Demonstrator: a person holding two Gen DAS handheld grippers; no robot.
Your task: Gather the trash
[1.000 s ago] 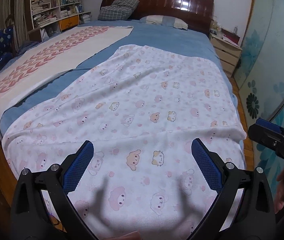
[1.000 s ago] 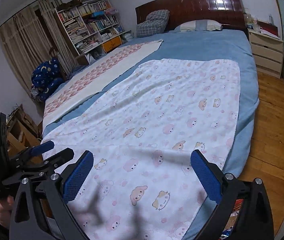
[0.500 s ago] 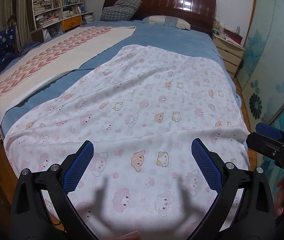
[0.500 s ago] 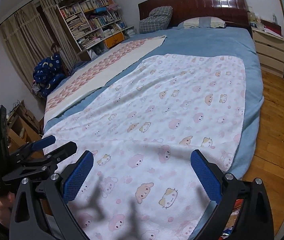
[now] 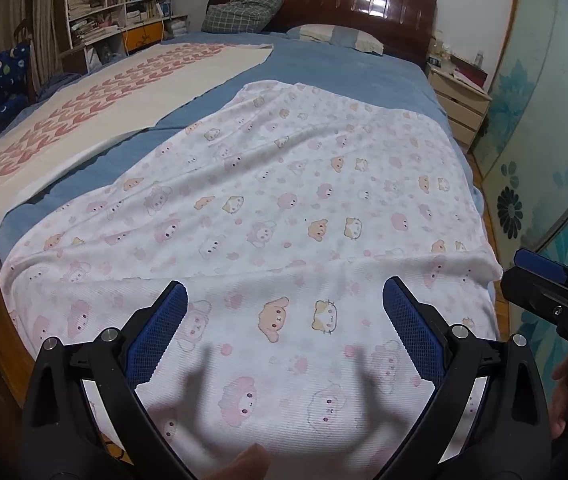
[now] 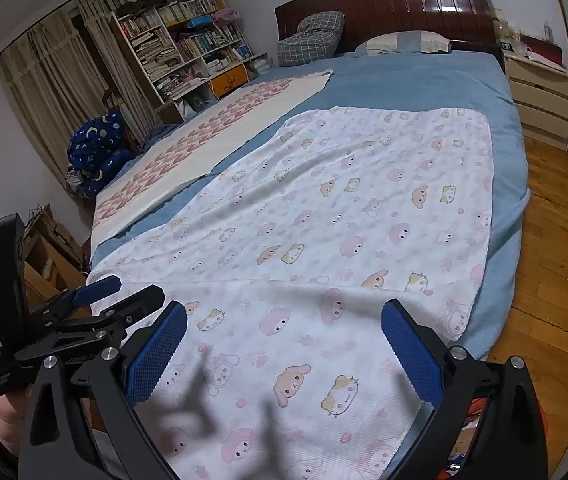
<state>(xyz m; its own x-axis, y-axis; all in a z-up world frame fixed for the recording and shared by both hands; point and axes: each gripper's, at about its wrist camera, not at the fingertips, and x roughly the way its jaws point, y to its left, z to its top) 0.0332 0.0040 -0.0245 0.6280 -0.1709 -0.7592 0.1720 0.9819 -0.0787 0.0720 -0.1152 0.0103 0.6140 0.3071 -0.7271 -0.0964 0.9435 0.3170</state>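
Writing: small print runs along my left gripper's (image 6: pixel 84 300) black body in the right wrist view, too small for me to read.
My left gripper (image 5: pixel 284 332): jaws spread wide, nothing between the blue pads (image 5: pixel 156 340), hanging over the foot of the cartoon-animal blanket (image 5: pixel 303 208).
My right gripper (image 6: pixel 284 352): jaws also wide apart and empty, over the same blanket (image 6: pixel 363 208) nearer its floor-side edge.
Trash: I cannot pick out any on the bed (image 6: pixel 423 80); colourful clutter (image 6: pixel 463 440) shows under my right gripper's right finger by the wooden floor (image 6: pixel 551 240), too hidden to identify.
Bed: blue sheet, second cream blanket with red pattern (image 5: pixel 96 112).
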